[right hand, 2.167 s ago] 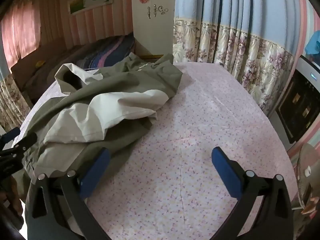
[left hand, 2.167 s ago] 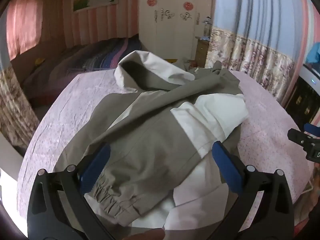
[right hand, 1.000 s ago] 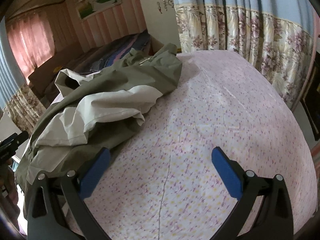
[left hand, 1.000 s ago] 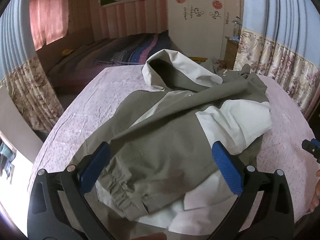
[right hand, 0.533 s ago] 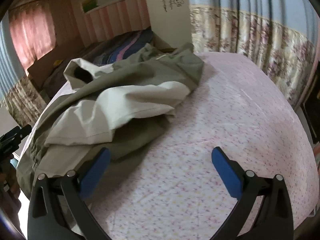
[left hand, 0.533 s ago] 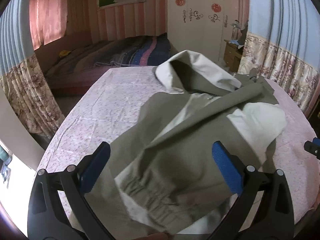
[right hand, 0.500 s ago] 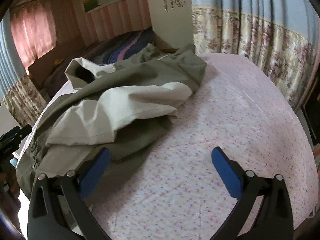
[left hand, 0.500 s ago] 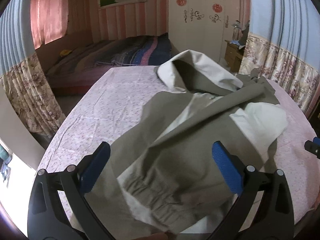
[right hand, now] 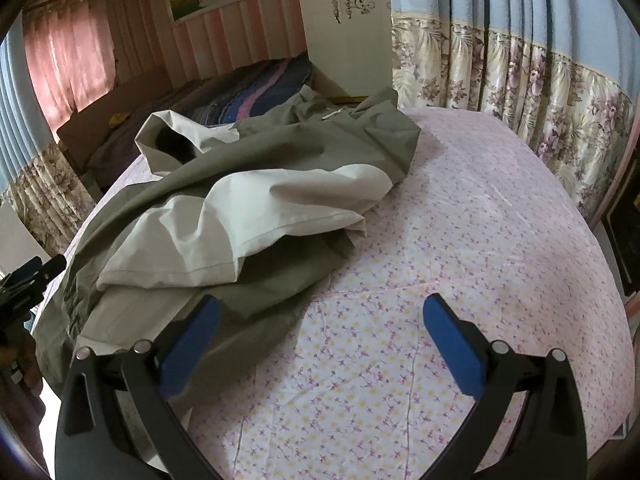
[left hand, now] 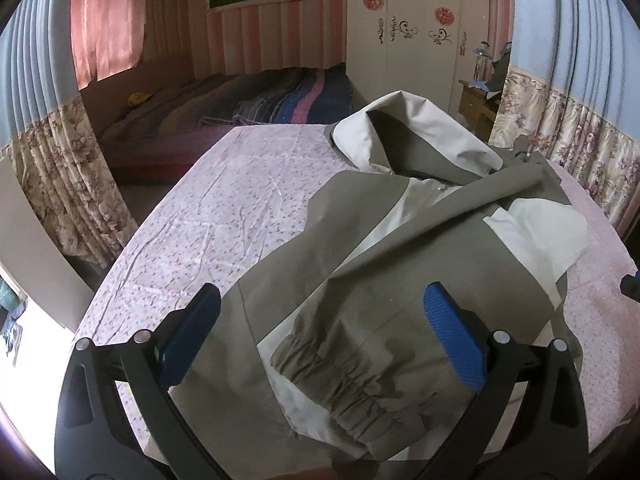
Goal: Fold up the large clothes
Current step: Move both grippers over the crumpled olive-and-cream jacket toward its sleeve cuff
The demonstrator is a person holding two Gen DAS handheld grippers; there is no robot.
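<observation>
The olive and cream hooded jacket (left hand: 420, 248) lies crumpled on the floral-sheeted bed (right hand: 480, 240), toward its 10 o'clock side in the right wrist view. The left claw (left hand: 322, 322) hovers spread over an elastic sleeve cuff (left hand: 344, 376). The right claw (right hand: 320, 328) hangs spread above the jacket's edge and bare sheet.

Olive-and-cream jacket (left hand: 400, 264) (hooded), crumpled on bed; elastic cuff nearest, sleeve folded across
</observation>
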